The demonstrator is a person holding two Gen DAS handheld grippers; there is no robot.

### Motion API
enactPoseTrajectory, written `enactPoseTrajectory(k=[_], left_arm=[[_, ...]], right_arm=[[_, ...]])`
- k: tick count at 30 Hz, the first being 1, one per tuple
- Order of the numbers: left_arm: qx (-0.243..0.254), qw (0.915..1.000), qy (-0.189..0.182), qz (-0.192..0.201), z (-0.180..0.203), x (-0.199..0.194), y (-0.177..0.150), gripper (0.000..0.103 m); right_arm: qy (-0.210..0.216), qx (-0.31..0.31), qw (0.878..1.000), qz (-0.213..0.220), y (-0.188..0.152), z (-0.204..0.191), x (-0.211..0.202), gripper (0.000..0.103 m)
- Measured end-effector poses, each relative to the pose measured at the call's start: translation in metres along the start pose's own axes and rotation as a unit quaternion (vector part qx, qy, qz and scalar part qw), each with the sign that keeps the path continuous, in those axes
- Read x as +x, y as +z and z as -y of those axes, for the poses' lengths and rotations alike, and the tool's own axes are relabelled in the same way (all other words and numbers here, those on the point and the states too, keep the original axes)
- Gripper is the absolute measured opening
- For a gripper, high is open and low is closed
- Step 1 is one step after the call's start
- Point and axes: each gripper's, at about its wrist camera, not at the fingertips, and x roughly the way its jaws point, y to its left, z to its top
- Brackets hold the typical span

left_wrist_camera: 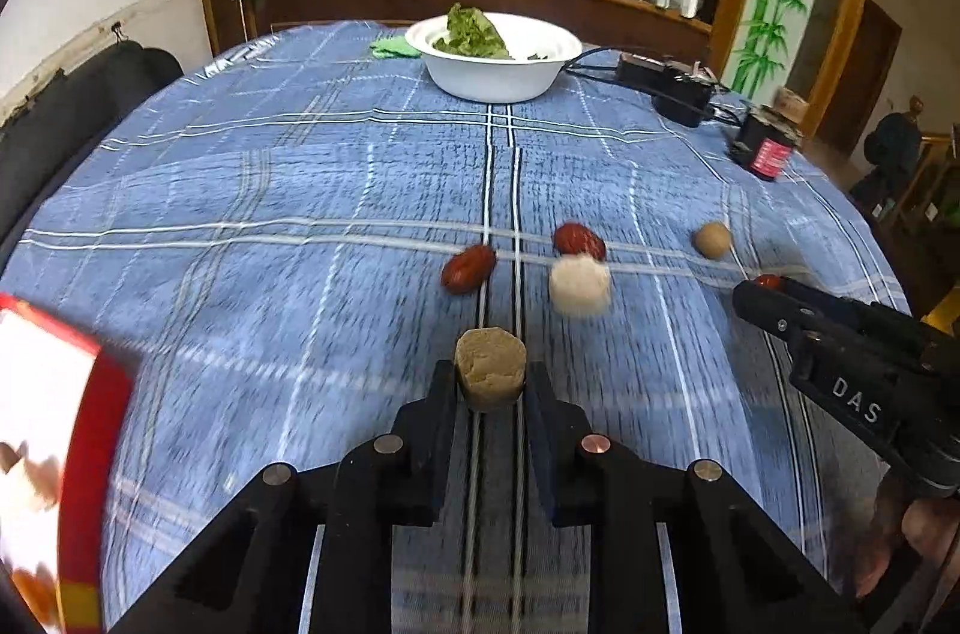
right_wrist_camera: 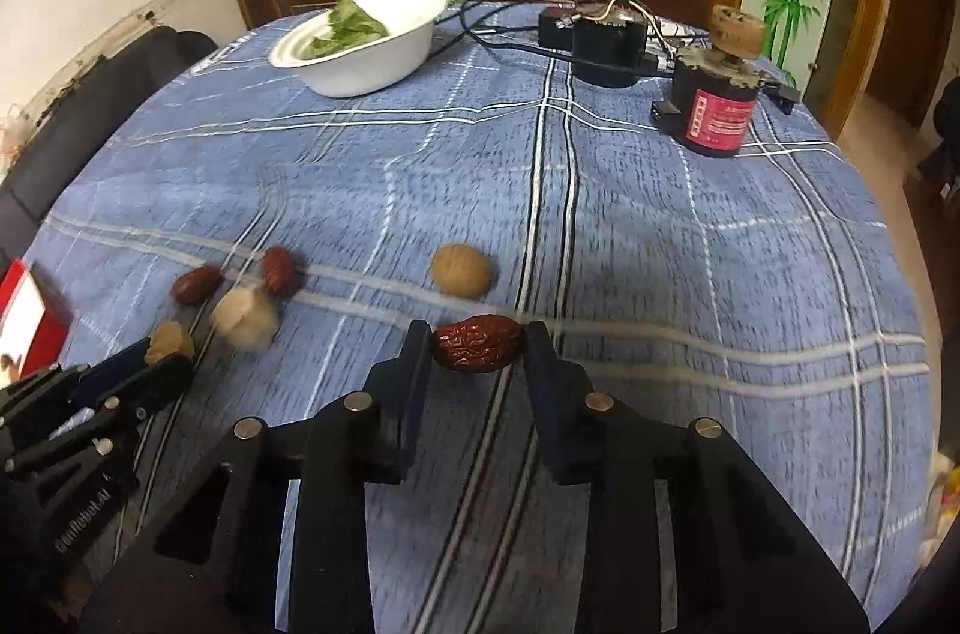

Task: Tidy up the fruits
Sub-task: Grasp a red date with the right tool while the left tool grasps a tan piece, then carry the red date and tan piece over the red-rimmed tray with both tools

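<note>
- The left gripper [left_wrist_camera: 491, 382] pinches a tan, cake-like cylinder [left_wrist_camera: 490, 368] between its two black fingers, low over the blue plaid tablecloth [left_wrist_camera: 300, 166]; the pads press on both of its sides.
- The right gripper [right_wrist_camera: 478, 343] clamps a wrinkled red date [right_wrist_camera: 478, 346] end to end, the fruit lying crosswise between the fingertips just above the cloth.
- Beyond the left gripper lie two more red dates [left_wrist_camera: 468, 268] [left_wrist_camera: 578, 239] and a white, fuzzy-edged cylinder [left_wrist_camera: 579, 284] — the farther date is just beside the white piece, the nearer one a little apart to its left.
- A walnut [right_wrist_camera: 461, 270] sits alone on the cloth, just past the right gripper and to the right of that cluster.
- At the far side of the table stands a white bowl [left_wrist_camera: 498, 78] with green leaves [left_wrist_camera: 472, 32] in it.
- A black cylinder with a red label [right_wrist_camera: 714, 108] and a black box with cables [right_wrist_camera: 606, 45] stand at the far right.
- A red-and-white box [left_wrist_camera: 54, 454] shows at the left edge — blurred, its contents unclear.
</note>
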Motion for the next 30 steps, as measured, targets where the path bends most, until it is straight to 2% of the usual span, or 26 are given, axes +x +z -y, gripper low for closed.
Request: enactPoseTrajectory(k=[11, 19, 30], left_arm=[[0.018, 0.9994, 0.005, 0.031, -0.012, -0.074, -0.052, 0.022], [0.005, 0.9992, 0.013, 0.037, -0.034, -0.102, -0.077, 0.022], [-0.011, 0.9988, 0.022, 0.043, -0.056, -0.123, -0.096, 0.022]], right_arm=[[0.022, -0.012, 0.999, 0.048, -0.066, -0.036, -0.096, 0.03], [0.038, -0.008, 0.998, 0.052, -0.105, -0.069, -0.123, 0.03], [0.053, -0.04, 0.997, 0.051, -0.124, -0.106, -0.136, 0.03]])
